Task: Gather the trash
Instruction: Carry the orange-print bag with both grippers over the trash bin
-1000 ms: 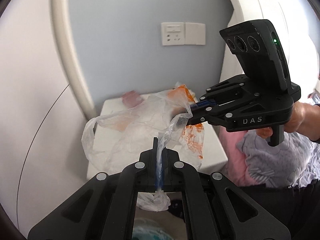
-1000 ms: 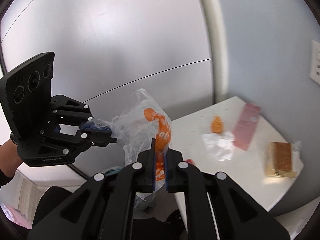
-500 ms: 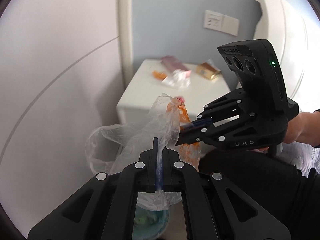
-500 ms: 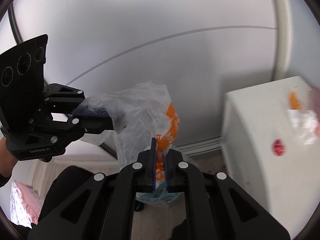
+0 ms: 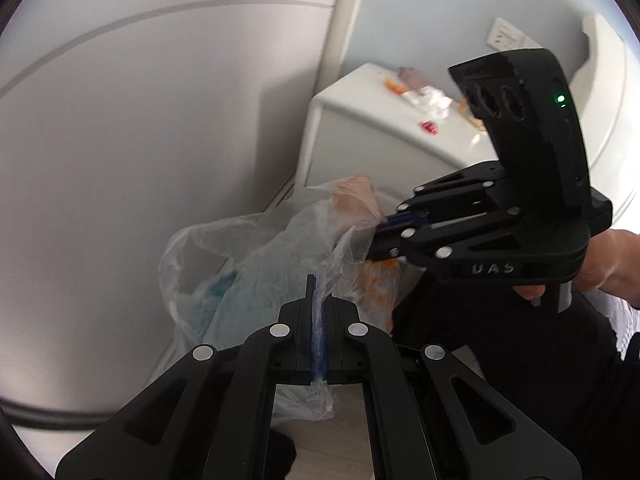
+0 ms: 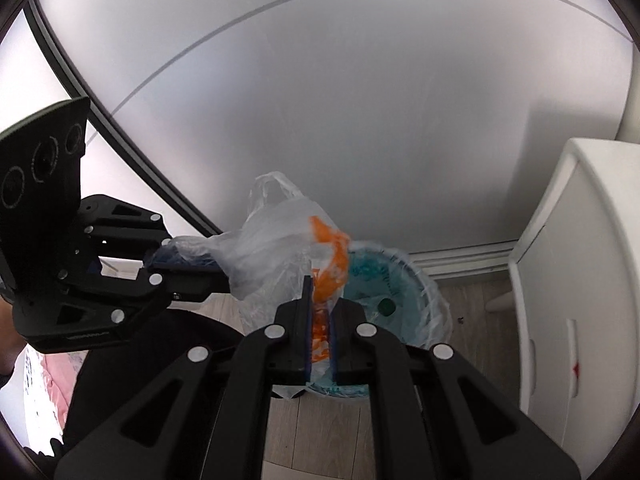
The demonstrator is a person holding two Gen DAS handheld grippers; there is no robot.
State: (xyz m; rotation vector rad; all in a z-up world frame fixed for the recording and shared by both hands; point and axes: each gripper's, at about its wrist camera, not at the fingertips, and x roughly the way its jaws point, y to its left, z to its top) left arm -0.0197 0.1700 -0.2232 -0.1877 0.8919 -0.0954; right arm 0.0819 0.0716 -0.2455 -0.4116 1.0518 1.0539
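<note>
A clear plastic bag (image 5: 256, 256) with orange print (image 6: 326, 264) hangs stretched between both grippers. My left gripper (image 5: 319, 320) is shut on one edge of the bag; it also shows in the right wrist view (image 6: 180, 266). My right gripper (image 6: 320, 320) is shut on the bag's orange-printed edge; it also shows in the left wrist view (image 5: 384, 228). Below the bag stands a teal waste bin (image 6: 384, 280) lined with clear plastic, on the floor. Several pieces of trash (image 5: 424, 98) lie on the white cabinet top (image 5: 360, 96).
A white cabinet (image 6: 576, 280) stands right of the bin, against a grey wall (image 6: 360, 100). The wood floor (image 6: 472, 304) shows around the bin. A wall socket (image 5: 506, 38) sits above the cabinet. The person's hand (image 5: 608, 260) holds the right gripper.
Both grippers have moved down and away from the cabinet top with the bag held between them. The bag now hangs over the teal bin.
</note>
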